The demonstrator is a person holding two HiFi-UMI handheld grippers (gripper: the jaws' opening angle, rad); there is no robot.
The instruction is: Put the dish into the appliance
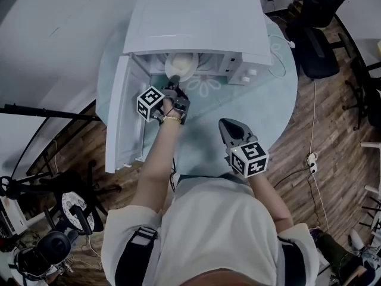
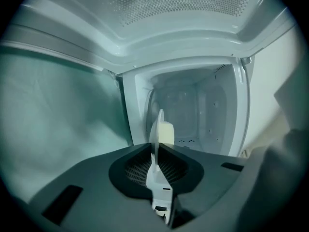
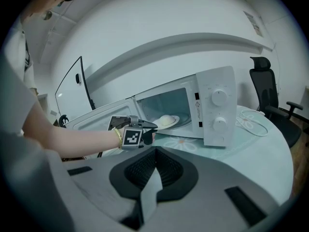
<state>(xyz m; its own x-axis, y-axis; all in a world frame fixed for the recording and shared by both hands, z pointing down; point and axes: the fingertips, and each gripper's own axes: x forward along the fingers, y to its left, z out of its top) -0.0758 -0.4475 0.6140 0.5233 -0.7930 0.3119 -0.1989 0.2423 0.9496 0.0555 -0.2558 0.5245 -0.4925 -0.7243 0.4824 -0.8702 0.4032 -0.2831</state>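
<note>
A white microwave [image 1: 196, 22] stands on the round table with its door [image 1: 122, 112] swung open to the left. My left gripper [image 1: 174, 88] is shut on the rim of a white plate [image 1: 180, 66] carrying a pale round bun, held at the mouth of the cavity. In the left gripper view the plate [image 2: 157, 129] shows edge-on between the jaws, the bun [image 2: 167, 132] beside it and the cavity [image 2: 193, 110] straight ahead. My right gripper [image 1: 227, 125] hangs shut and empty over the table, back from the microwave. From the right gripper [image 3: 154, 153] the plate [image 3: 169, 121] sits half inside the opening.
The table [image 1: 268, 100] wears a pale teal cloth with a flower print. A white cable [image 1: 280, 40] lies beside the microwave's right side. A black office chair [image 1: 315, 46] stands behind on the right. Tripods and camera gear [image 1: 53, 219] crowd the floor at the left.
</note>
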